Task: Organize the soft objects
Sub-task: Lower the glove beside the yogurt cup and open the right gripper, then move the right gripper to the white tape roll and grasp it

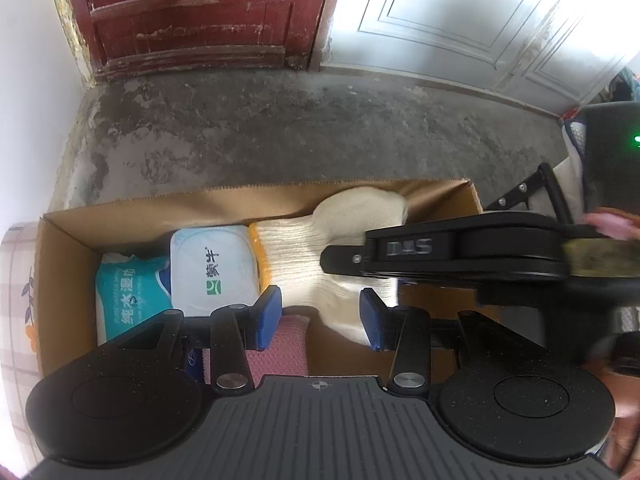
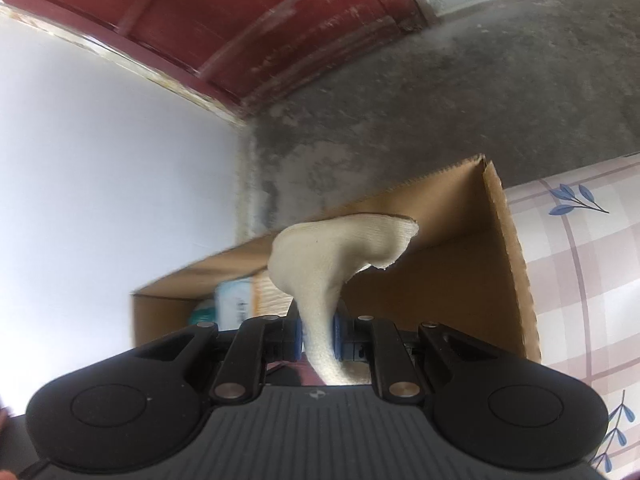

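An open cardboard box (image 1: 132,216) holds a teal wet-wipes pack (image 1: 128,300), a white-blue soft pack (image 1: 214,272), a pink cloth (image 1: 286,344) and a cream knitted glove (image 1: 332,236) with an orange cuff. My left gripper (image 1: 320,316) is open and empty above the pink cloth, its blue pads on either side of the glove's lower end. My right gripper (image 2: 318,338) is shut on the glove (image 2: 340,248), whose finger end stands up over the box (image 2: 500,264). In the left wrist view the right gripper (image 1: 440,256) reaches in from the right.
The box sits on a checked tablecloth (image 2: 580,280) with blue leaf prints, at the table's far edge. Beyond are a grey concrete floor (image 1: 320,132), a red wooden door (image 1: 200,12), a white door and a white wall at the left.
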Demonstrator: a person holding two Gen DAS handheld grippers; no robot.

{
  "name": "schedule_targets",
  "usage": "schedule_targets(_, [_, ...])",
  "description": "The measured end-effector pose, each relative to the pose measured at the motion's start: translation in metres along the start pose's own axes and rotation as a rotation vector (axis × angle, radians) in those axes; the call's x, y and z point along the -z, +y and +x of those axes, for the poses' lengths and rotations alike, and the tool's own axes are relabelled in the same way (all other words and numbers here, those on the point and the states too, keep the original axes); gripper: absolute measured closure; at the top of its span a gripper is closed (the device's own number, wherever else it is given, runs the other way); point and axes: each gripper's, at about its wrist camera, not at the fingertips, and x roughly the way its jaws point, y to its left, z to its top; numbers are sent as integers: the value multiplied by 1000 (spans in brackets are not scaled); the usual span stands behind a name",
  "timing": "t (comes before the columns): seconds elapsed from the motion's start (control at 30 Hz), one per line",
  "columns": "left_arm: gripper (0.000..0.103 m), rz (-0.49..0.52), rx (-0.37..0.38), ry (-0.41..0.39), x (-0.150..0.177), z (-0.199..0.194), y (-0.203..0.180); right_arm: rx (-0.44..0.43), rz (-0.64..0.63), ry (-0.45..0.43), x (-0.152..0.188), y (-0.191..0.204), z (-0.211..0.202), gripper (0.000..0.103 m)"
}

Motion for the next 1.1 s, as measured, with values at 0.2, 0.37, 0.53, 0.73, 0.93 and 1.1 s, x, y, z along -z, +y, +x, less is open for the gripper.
schedule_targets(0.2, [60, -9, 4, 12, 5, 0, 2, 85, -36, 23, 3, 2, 27, 87])
schedule_targets(0.37, [55, -20, 13, 1, 6, -8, 7, 151, -65, 38, 7, 10, 38, 80])
schedule_targets(0.53, [48, -24, 34, -38, 10, -26, 11, 156, -62, -12, 12, 19, 17, 38])
schedule_targets(0.73, [47, -45, 80, -92, 19, -63, 11, 80, -37, -87, 24, 20, -31, 37])
schedule_targets(0.93, [47, -44, 120, -150, 34, -105, 5, -23, 30, -179, 52, -4, -104, 37])
schedule_targets(1.1, [45, -21, 128, -152, 57, -130, -10, -105, 119, -229, 99, -34, -167, 37])
